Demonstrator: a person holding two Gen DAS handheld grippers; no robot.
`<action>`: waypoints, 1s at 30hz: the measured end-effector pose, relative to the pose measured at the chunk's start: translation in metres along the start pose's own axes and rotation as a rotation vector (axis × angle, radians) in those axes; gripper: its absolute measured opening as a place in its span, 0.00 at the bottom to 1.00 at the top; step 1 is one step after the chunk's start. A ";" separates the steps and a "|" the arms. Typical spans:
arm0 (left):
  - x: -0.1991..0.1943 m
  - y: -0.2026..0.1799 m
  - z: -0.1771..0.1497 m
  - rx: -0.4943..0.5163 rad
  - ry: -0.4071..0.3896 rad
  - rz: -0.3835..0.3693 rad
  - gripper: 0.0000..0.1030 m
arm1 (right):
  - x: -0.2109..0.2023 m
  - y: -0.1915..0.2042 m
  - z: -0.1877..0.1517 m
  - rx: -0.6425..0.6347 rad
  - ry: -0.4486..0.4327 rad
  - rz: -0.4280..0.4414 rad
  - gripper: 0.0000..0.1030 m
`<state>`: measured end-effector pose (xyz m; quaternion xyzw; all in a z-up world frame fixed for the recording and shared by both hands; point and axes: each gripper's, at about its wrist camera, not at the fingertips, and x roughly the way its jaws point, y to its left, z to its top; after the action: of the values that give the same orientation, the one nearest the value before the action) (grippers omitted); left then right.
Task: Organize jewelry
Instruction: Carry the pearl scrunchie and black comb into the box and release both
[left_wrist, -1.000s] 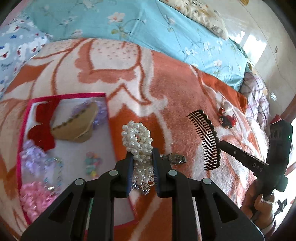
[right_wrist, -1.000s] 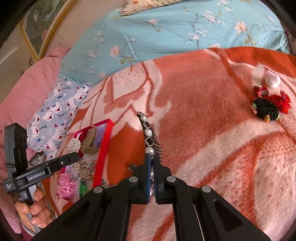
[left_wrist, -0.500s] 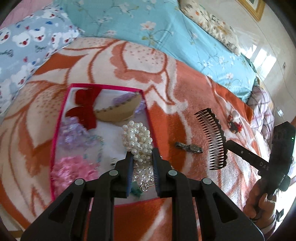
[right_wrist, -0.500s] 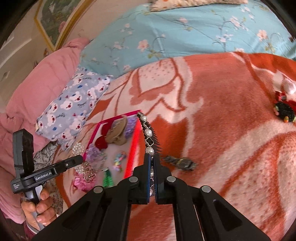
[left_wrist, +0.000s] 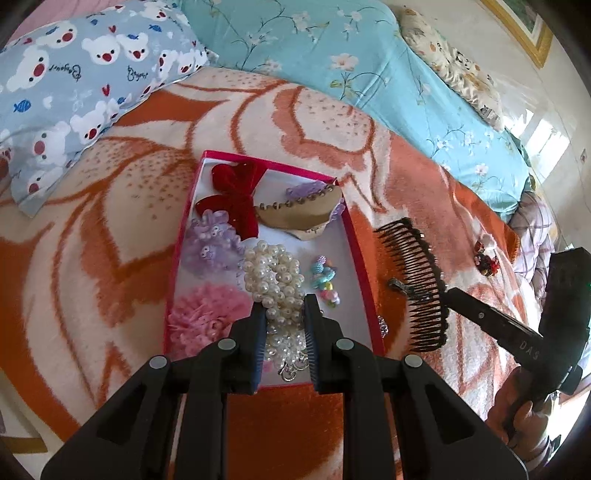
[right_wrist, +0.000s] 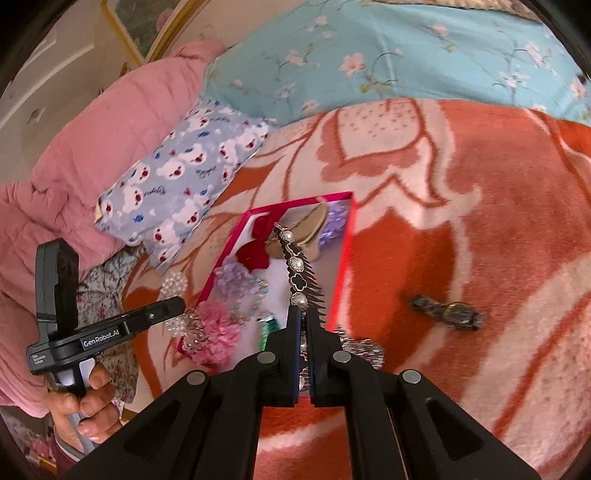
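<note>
Left gripper (left_wrist: 284, 314): clenched on pearl piece (left_wrist: 275, 275), pearls bulging out past the fingertips and a silver clasp hanging below between the fingers; held over the near part of the tray (left_wrist: 364, 288). Tray, pink-rimmed, white-floored, on orange blanket (left_wrist: 369, 170): red bow (left_wrist: 236, 195) at far left corner, tan clip (left_wrist: 299, 212) beside it, purple flower (left_wrist: 208, 247) and pink flower (left_wrist: 203, 314) along left side, pastel beads (left_wrist: 325, 275) just right of the pearls. Right gripper (right_wrist: 303, 321): clenched on black comb (right_wrist: 301, 275) at its near end, pearl-set spine running forward from the fingertips, teeth pointing right; far end over the tray. Watch (right_wrist: 448, 314) on blanket, right of tray, apart from comb.
</note>
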<state>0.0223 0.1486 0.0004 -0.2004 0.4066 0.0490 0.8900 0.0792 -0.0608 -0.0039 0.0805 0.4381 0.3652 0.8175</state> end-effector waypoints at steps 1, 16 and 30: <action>0.001 0.001 -0.001 0.000 0.002 0.002 0.16 | 0.003 0.002 0.000 -0.004 0.004 0.002 0.02; 0.014 0.023 0.004 -0.012 0.019 0.012 0.16 | 0.047 0.022 0.002 -0.057 0.057 -0.022 0.02; 0.051 0.040 0.011 -0.017 0.066 0.046 0.16 | 0.091 0.042 0.001 -0.182 0.089 -0.110 0.02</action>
<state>0.0537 0.1856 -0.0435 -0.2003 0.4399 0.0662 0.8729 0.0898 0.0303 -0.0440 -0.0346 0.4425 0.3614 0.8200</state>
